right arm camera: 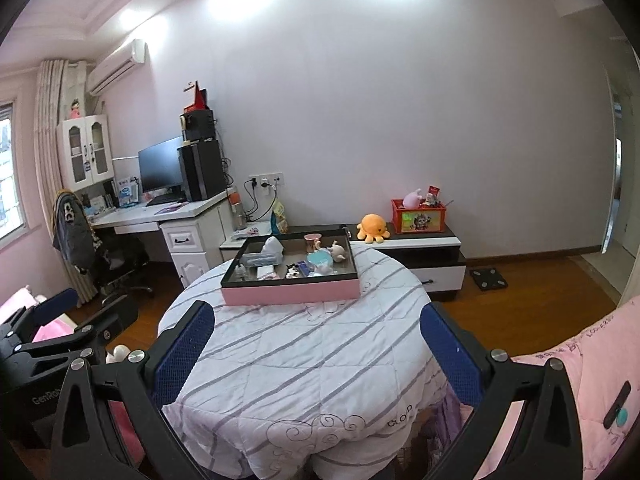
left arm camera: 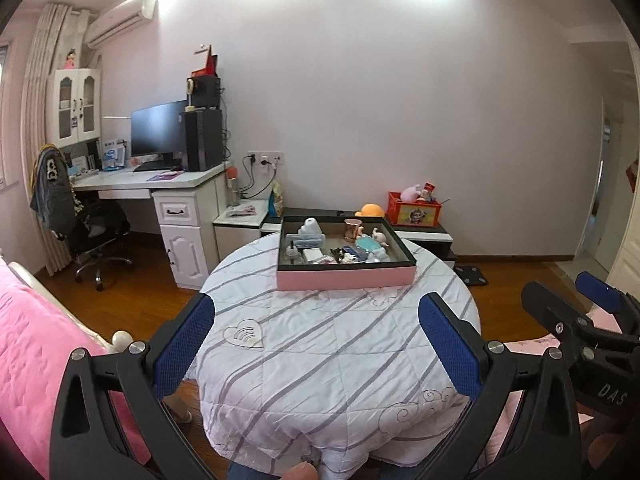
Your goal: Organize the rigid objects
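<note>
i am holding both grippers low at the near edge of the round counter (left arm camera: 320, 360), which is wearing a white quilted cover with grey stripes. the left gripper (left arm camera: 316, 344) is standing released, its blue-padded fingers (left arm camera: 184, 344) spread wide with only the cover showing between them; the right gripper (right arm camera: 318, 350) is standing the same way, released and carrying nothing.

the rigid objects are all sitting in the pink-sided tray (left arm camera: 346, 276) at the far side of the counter: a copper cup (left arm camera: 353, 229), a pale blue oval case (left arm camera: 368, 245), a small glass bottle (left arm camera: 291, 255), a white box (left arm camera: 314, 255) and some figurines (too small for me to name surely). the tray is lying straight ahead of both pairs of fingers and well apart from them, its long axis running left to right across my reach. in the left wrist view it is sitting a little right of centre, in the right wrist view a little left of centre, so it is lying between the two grippers and neither is clearly nearer.

i am judging that this scene fits two stages: the things gathered in the tray as sorted, or waiting there mixed to be laid out. the pictures are not settling which, so i am naming no move.
</note>
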{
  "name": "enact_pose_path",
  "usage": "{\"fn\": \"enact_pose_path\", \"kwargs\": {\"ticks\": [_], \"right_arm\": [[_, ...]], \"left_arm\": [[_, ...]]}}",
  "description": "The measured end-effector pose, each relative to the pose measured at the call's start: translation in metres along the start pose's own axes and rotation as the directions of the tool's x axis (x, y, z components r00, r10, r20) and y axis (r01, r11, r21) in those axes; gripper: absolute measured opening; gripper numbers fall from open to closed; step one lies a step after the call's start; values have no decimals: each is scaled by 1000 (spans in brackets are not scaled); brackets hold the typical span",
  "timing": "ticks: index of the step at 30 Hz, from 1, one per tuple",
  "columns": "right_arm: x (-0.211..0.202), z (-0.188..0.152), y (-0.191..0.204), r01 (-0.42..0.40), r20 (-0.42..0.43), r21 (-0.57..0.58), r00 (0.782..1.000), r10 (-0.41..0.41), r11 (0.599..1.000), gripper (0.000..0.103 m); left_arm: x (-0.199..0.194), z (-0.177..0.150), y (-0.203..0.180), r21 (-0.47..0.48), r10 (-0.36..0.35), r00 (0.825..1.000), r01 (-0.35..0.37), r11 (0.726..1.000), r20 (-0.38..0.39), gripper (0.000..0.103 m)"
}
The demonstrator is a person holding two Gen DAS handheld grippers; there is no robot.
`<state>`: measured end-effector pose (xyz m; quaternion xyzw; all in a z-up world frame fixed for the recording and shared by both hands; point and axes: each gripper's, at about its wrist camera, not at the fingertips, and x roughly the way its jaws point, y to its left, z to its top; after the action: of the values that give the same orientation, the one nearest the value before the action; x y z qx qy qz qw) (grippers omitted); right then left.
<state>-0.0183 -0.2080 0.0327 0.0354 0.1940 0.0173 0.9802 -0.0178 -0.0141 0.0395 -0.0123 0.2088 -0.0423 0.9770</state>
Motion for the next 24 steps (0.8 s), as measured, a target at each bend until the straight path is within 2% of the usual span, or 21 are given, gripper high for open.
{"fn": "enact_pose_path", "kwargs": {"ticks": [7,24], "right_arm": [[1,-5,11,-22,-12,-14,1000,22,1000,103],[4,-9,14,-14,-22,-19,1000,13,1000,103]], "left_arm": [[-4,-5,6,-13,16,1000,-16,1000,0,103],[-1,-7,7,-22,8,1000,-8,1000,-8,103]]}}
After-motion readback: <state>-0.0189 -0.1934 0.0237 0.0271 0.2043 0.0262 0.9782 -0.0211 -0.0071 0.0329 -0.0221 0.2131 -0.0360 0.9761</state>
